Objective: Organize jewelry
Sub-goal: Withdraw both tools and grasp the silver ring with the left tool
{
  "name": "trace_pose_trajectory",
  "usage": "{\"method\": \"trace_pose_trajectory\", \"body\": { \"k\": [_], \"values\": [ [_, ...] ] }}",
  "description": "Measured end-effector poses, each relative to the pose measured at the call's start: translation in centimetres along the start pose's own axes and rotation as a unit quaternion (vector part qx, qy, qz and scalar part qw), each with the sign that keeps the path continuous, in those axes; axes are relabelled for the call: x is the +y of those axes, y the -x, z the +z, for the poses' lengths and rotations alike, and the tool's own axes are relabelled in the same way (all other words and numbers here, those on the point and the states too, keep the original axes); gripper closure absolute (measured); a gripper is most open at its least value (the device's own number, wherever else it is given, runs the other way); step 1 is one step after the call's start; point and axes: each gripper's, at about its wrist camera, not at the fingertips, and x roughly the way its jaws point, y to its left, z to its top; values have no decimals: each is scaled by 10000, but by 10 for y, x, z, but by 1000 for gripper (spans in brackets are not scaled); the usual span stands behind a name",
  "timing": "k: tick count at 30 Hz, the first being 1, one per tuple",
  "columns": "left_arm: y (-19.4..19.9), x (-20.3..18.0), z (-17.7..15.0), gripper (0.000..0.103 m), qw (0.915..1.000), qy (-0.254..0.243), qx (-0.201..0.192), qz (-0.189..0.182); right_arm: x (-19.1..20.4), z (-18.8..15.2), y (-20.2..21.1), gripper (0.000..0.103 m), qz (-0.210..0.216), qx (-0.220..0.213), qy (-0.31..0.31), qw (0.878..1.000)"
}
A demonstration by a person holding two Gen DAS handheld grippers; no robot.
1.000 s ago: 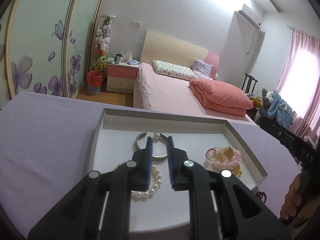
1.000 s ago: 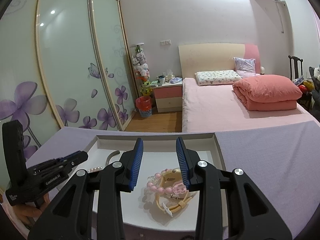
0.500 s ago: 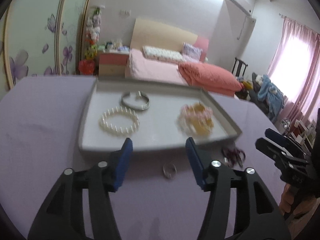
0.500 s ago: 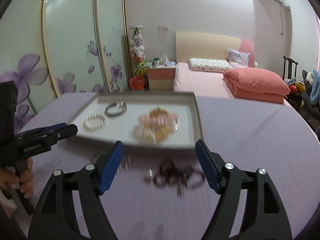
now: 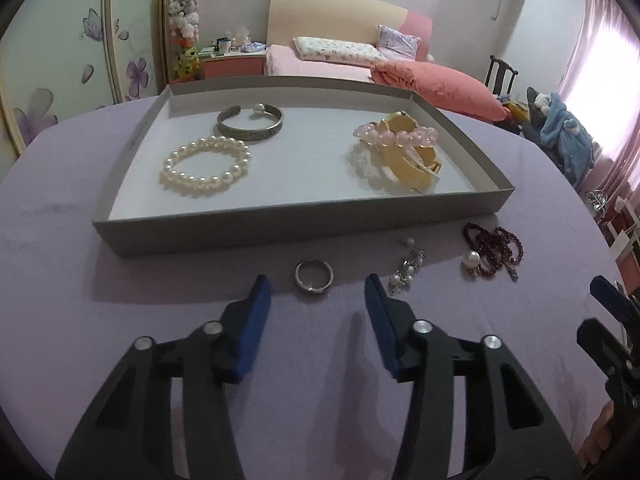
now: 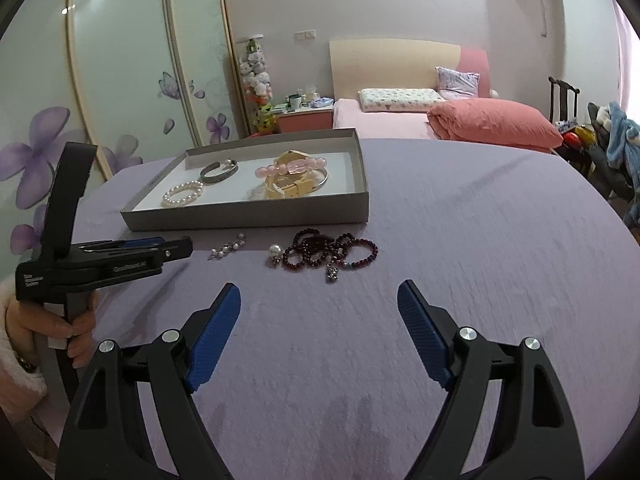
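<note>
Plainly, the silver ring (image 5: 314,276) lies flat, unheld.

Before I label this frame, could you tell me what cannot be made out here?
- Ring: absent from the right wrist view, apparently behind the left gripper, whose jaws are closing.
- Right gripper: cut by the left view's edge.
- Pearl earring: too small for detail.

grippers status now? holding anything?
Left gripper: jaws closing, nothing gripped; silver ring lies just ahead on the cloth.
Right gripper: jaws opening, empty; dark bead bracelets ahead.
</note>
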Motion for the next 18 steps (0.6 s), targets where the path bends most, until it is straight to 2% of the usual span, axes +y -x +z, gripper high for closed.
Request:
{"method": "trace_pose_trajectory", "body": {
  "k": [9,11,13,18],
  "values": [
    [-7,-14,8,62,9997,-64,17,218,-2,-4,-2,22,88,36,-112,9999],
    [-9,-17,8,67,9995,-102,29,307,-3,-4,-3,22,95,42,-138,9999],
    [-10,-19,9,79,9991,-151,42,399,-3,-5,-3,22,97,52,-159,9998],
    [-10,-19,10,81,9991,-169,33,392,-4,-6,-4,22,112,77,-219,9997]
  ]
}}
